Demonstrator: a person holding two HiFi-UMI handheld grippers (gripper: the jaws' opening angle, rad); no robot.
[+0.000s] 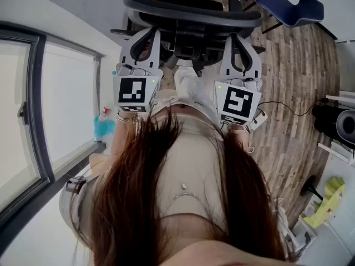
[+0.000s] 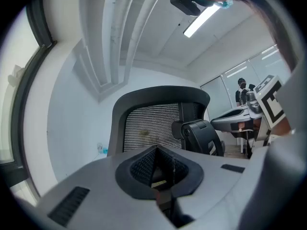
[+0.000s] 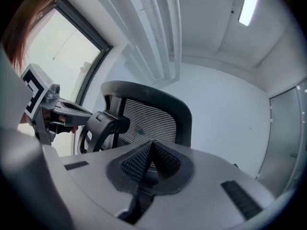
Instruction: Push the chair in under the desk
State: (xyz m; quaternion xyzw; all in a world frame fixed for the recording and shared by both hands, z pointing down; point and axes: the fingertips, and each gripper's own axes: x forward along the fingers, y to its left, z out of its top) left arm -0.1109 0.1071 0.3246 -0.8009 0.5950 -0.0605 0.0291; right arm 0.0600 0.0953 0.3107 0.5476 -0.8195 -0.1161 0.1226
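Note:
A black office chair (image 1: pixel 194 13) with a grey-framed mesh back stands right in front of me, its back turned to me. My left gripper (image 1: pixel 151 36) and right gripper (image 1: pixel 232 40) are held level side by side, tips up close to the chair's back; contact cannot be told. In the left gripper view the jaws are shut on nothing (image 2: pixel 156 166), with the mesh back (image 2: pixel 146 128) just beyond them. The right gripper (image 3: pixel 151 159) is also shut and empty, facing the same chair back (image 3: pixel 151 121). I cannot make out a desk in any view.
A tall window (image 1: pixel 33 110) and white wall run along the left. Wooden floor (image 1: pixel 294 76) spreads to the right, with a blue chair (image 1: pixel 291 5) at the back right, a cable (image 1: pixel 288 111), a black device (image 1: pixel 339 123) and a yellow-green thing (image 1: pixel 327 204).

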